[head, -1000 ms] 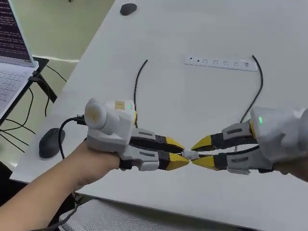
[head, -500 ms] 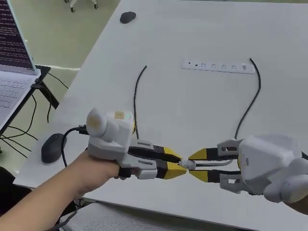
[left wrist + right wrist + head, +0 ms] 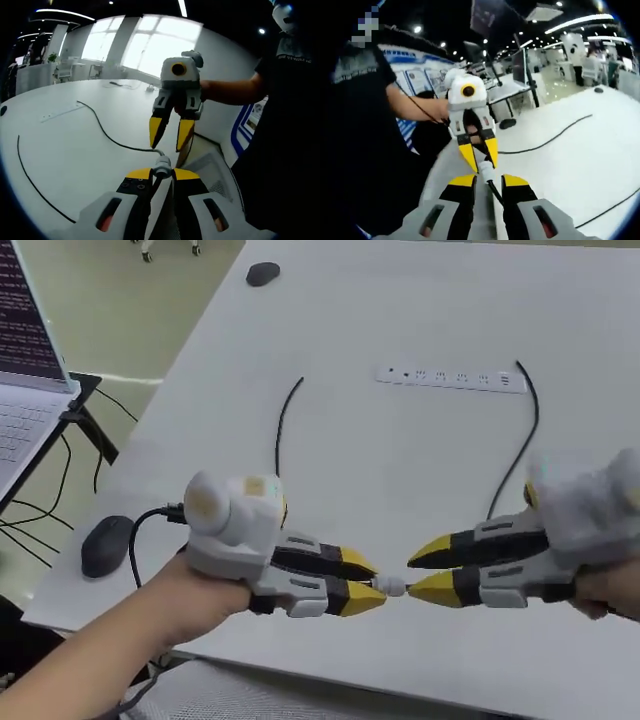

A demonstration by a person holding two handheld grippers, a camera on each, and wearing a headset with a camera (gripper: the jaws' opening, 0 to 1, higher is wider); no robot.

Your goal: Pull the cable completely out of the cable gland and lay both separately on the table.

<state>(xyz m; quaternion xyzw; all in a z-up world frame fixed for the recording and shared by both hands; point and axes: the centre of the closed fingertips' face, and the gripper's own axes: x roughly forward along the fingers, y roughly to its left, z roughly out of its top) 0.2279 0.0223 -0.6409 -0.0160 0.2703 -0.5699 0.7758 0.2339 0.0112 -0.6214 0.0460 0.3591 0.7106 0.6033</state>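
**A:** Head view first. What do we have?

**B:** We see the left gripper (image 3: 381,583) clamped tight on the cable gland (image 3: 393,587), which sits right at its yellow tips. Just to the right of the cable gland, the right gripper (image 3: 411,577) points at it. Its jaws are parted and it grips nothing. The black cable (image 3: 518,455) lies on the table (image 3: 400,300). Its far end is beside the power strip (image 3: 450,378), well apart from the cable gland.

**A:** And the left gripper view?

**B:** We look along our own jaws, pinched on the cable gland (image 3: 161,165). The cable (image 3: 102,131) leaves the far side of the cable gland. It passes the right gripper's (image 3: 166,146) spread tips just beyond, then runs off across the table.

**A:** The right gripper view?

**B:** Our jaws stand apart, with the cable (image 3: 495,192) running down the gap between them. We cannot tell whether it touches a pad. The cable gland (image 3: 486,172) is straight ahead, with the cable entering it.
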